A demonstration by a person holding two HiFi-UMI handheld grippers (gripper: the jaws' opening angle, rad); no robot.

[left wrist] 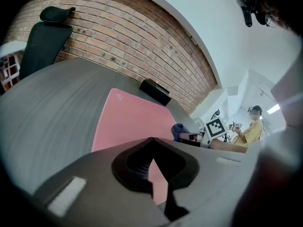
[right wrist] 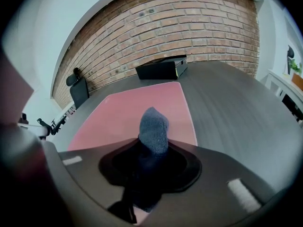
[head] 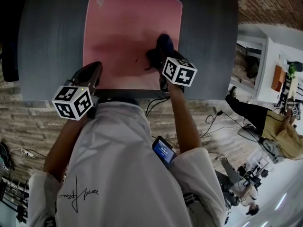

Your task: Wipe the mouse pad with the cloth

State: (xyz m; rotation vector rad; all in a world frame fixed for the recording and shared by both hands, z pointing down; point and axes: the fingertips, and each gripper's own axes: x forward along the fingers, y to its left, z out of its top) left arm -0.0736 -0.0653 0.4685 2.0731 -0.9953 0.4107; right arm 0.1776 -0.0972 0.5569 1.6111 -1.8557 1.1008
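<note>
- The pink mouse pad [head: 128, 27] lies flat on the dark grey table [head: 52, 41]. I see its near edge close to the table's near edge.
- The dark blue cloth [head: 161, 48] rests on the near right part of the pad.
- My right forearm reaches forward. The right gripper [head: 158, 56] points down at the pad.
- My left arm is bent. The left gripper [head: 92, 72] sits at the pad's near left corner.
- A black box [right wrist: 161, 67] stands beyond the pad's far edge, in front of a brick wall [right wrist: 189, 27]. Nothing lies between the grippers.
- The right jaws are clamped on the cloth, which bulges out past them.
- The left jaws meet at the tips and grip nothing.
</note>
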